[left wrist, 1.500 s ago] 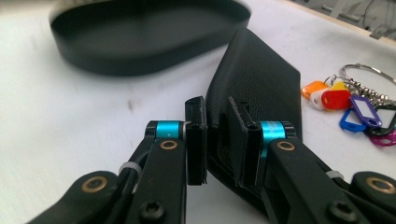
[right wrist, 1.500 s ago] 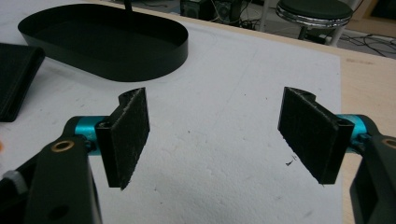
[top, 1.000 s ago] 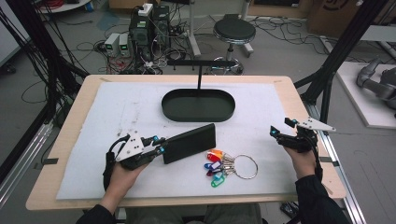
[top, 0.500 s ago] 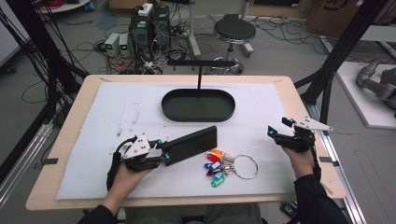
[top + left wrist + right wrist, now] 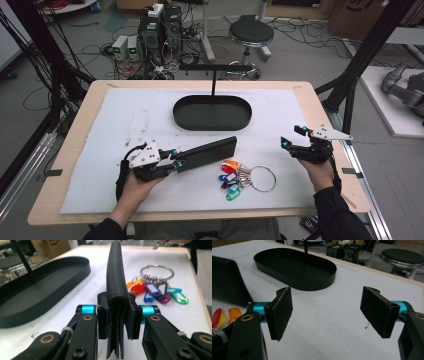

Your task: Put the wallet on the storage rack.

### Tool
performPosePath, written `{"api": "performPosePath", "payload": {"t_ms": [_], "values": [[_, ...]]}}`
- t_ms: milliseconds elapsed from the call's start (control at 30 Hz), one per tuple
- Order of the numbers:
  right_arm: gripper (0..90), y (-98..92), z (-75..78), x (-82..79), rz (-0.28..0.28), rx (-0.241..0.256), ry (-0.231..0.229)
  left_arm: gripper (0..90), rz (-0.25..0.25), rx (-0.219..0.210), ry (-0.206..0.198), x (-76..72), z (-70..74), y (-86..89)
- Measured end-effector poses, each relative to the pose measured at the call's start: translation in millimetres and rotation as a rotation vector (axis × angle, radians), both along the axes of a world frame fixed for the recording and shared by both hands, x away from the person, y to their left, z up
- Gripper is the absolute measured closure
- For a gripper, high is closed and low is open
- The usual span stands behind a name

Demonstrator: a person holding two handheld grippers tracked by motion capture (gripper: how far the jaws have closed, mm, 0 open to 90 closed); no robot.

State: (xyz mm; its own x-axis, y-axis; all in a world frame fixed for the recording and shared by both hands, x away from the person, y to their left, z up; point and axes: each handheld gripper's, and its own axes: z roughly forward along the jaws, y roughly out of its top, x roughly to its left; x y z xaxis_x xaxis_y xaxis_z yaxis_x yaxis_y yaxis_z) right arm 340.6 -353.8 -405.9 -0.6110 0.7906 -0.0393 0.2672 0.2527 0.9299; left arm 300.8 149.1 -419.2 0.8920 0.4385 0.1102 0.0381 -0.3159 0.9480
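Left claw (image 5: 172, 161): at 7 o'clock on the tabletop (image 5: 90, 120), pressed onto the near end of a black folded wallet (image 5: 206, 152). The left gripper view has both jaws pinching the wallet's open edge, spine uppermost.

Wallet: held in the air above the white mat (image 5: 125, 120), long axis running from the claw toward 2 o'clock, far end short of the tray.

Black oval tray (image 5: 212, 112): at 12 o'clock on the mat, nothing in it, a thin black post rising behind it.

Key ring (image 5: 247, 177) with coloured tags: lying flat at 5 o'clock, just right of the wallet and apart from it.

Right claw (image 5: 294, 138): at 3 o'clock, jaws spread wide with nothing between the pads (image 5: 280, 312), hovering over bare mat.

Step in hand, as judged: carrying the gripped wallet toward the tray. Next move calls for lifting the far end over the near rim, lowering the wallet inside, then parting the jaws. The right claw looks placed to take the key ring afterwards.
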Motion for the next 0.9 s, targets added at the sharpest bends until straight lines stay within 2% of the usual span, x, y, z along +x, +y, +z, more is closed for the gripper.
{"api": "performPosePath", "payload": {"t_ms": [100, 167, 200, 233, 333, 400, 500, 533, 567, 600, 633, 700, 800, 833, 900], "values": [[26.9, 7.5, 0.9, -1.0, 0.032, -0.003, 0.002, 75.1, -0.004, -0.018, -0.013, 0.1, 3.7, 0.9], [26.9, 10.8, 1.6, -1.2, 0.065, 0.006, 0.004, 75.1, -0.031, -0.048, -0.02, 1.1, 9.5, 2.5], [26.9, 12.8, 2.1, -1.5, 0.083, 0.009, 0.004, 75.1, -0.031, -0.048, -0.02, 1.1, 9.5, 2.5], [26.9, 15.0, 2.7, -2.0, 0.108, 0.021, 0.008, 75.1, -0.059, -0.065, -0.023, 1.8, 13.0, 3.1], [26.9, 23.1, 4.9, -3.1, 0.198, 0.039, 0.013, 75.1, -0.104, -0.068, -0.029, 2.5, 17.3, 0.8], [26.9, 29.6, 5.4, -3.5, 0.284, 0.064, 0.036, 75.0, -0.136, -0.064, -0.032, 3.1, 19.3, -2.0], [26.9, 42.5, 5.9, -5.6, 0.392, 0.061, 0.057, 75.0, -0.172, -0.066, -0.036, 3.9, 21.5, -6.7], [26.9, 45.8, 6.2, -6.0, 0.419, 0.061, 0.064, 75.0, -0.19, -0.068, -0.039, 4.4, 22.3, -8.6], [26.9, 45.8, 6.2, -6.0, 0.419, 0.061, 0.064, 75.1, -0.19, -0.068, -0.039, 4.4, 22.3, -8.6], [27.0, 55.4, 6.6, -8.0, 0.473, 0.056, 0.07, 75.0, -0.206, -0.074, -0.039, 4.5, 22.8, -10.7], [26.9, 59.0, 6.6, -8.5, 0.495, 0.059, 0.077, 75.1, -0.237, -0.069, -0.04, 4.4, 24.2, -14.6], [27.4, 66.2, 6.6, -9.8, 0.527, 0.06, 0.093, 75.0, -0.264, -0.062, -0.043, 3.8, 25.3, -19.4], [36.0, 74.9, 6.6, -11.6, 0.59, 0.062, 0.1, 75.0, -0.289, -0.062, -0.041, 4.0, 25.8, -26.5], [42.9, 77.4, 6.9, -13.0, 0.609, 0.054, 0.094, 75.0, -0.293, -0.057, -0.042, 4.3, 26.0, -28.0], [62.8, 81.0, 7.2, -16.5, 0.656, 0.025, 0.073, 74.8, -0.288, -0.065, -0.036, 5.0, 25.1, -30.6]]}}
